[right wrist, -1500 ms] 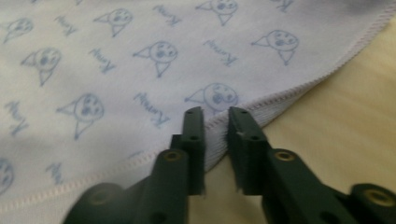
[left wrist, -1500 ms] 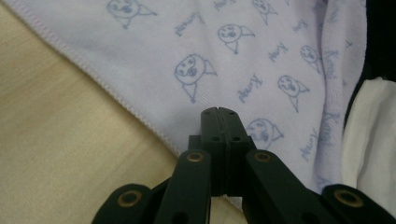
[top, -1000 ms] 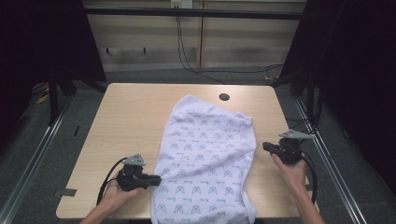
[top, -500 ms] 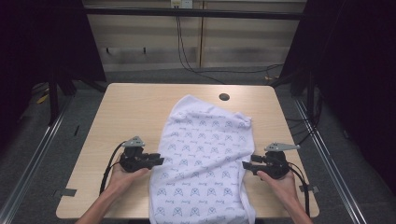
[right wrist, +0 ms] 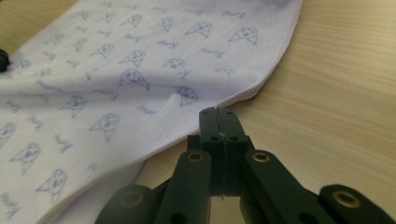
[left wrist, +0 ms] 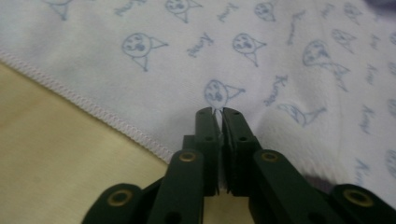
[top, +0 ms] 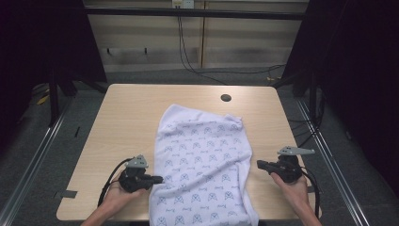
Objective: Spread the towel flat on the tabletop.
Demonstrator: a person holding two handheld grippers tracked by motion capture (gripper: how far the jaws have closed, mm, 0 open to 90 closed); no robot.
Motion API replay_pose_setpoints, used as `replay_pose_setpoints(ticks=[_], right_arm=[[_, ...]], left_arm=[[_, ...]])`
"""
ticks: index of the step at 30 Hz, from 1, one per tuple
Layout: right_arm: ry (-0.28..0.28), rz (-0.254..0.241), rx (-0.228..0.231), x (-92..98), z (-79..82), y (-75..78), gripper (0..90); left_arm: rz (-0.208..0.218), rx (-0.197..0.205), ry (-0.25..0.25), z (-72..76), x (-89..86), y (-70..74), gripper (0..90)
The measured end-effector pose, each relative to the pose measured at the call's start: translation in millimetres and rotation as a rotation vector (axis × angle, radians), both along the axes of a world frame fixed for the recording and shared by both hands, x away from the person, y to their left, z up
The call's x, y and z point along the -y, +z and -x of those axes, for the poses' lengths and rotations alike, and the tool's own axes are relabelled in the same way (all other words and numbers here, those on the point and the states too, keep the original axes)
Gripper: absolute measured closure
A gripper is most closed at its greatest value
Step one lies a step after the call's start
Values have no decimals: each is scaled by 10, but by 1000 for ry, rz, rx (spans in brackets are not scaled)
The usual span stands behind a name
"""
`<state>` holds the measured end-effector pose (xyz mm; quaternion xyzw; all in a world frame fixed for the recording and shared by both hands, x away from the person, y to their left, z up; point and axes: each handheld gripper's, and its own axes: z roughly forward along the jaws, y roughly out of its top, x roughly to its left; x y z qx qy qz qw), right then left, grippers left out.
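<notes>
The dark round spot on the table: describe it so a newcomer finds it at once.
Start at the light wooden table. Go to its far edge, right of centre, beyond the white patterned cloth. The dark round spot sits alone on bare wood, the one small black circle there.

Light wood-grain table (top: 127, 122) with rounded corners and a round dark grommet hole (top: 226, 98) near its far edge. Grey floor (top: 42, 155) around it. Cables (top: 188, 52) hang behind; yellowish item (top: 43, 99) far left, possibly tape.
</notes>
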<state>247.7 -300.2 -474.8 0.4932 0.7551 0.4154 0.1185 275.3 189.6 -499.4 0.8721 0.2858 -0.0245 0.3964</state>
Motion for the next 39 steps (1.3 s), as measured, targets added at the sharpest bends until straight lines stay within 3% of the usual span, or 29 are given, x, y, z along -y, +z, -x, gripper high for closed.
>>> replay_pose_setpoints(ticks=[1,2,4,5,6,7,8,10,11,13,14,15,16,22,23,29,31,33,36,37,39], right_arm=[[18,-14,5,10,15,-6,856],[21,-33,-18,2,8,-17,749],[40,-46,-49,-50,-40,-60,632],[40,-46,-49,-50,-40,-60,632],[44,-18,-55,-87,-82,-87,579],[39,30,-65,-171,-196,-146,531],[34,50,-64,-189,-231,-161,518],[33,60,-66,-208,-312,-194,520],[24,66,-71,-221,-351,-208,541],[35,81,-75,-264,-417,-239,652],[53,81,-77,-287,-442,-253,754],[55,75,-76,-314,-453,-257,860],[56,75,-75,-321,-446,-242,883],[54,29,-22,-158,-170,-28,893],[54,17,-15,-28,73,18,893],[87,12,-79,104,623,-14,892],[115,24,-65,81,759,37,888],[135,-32,-61,49,822,100,836],[161,-6,-26,-66,776,121,719],[169,-9,-17,-100,710,107,690],[171,3,-10,-172,532,76,663]], left_arm=[[-5,-2,-1,40,11,14,816],[-16,3,2,68,23,26,777],[-26,12,-1,67,32,40,744],[-26,12,-1,67,32,40,728],[-9,19,21,14,20,63,728],[40,27,48,-93,-4,99,715],[52,34,64,-143,-5,111,708],[64,55,94,-285,24,119,697],[48,68,100,-375,64,101,689],[35,76,120,-486,114,53,665],[32,54,125,-549,146,17,657],[19,59,121,-568,164,-1,648],[-2,66,123,-575,187,-26,649],[16,75,112,-468,174,-43,622],[34,65,100,-414,171,-49,620],[33,20,11,-147,239,-21,623],[2,7,-39,-5,266,4,720],[7,-33,-109,132,265,1,876],[4,-62,-137,248,249,20,894],[25,-75,-142,259,234,15,892],[36,-59,-120,224,202,47,846]])
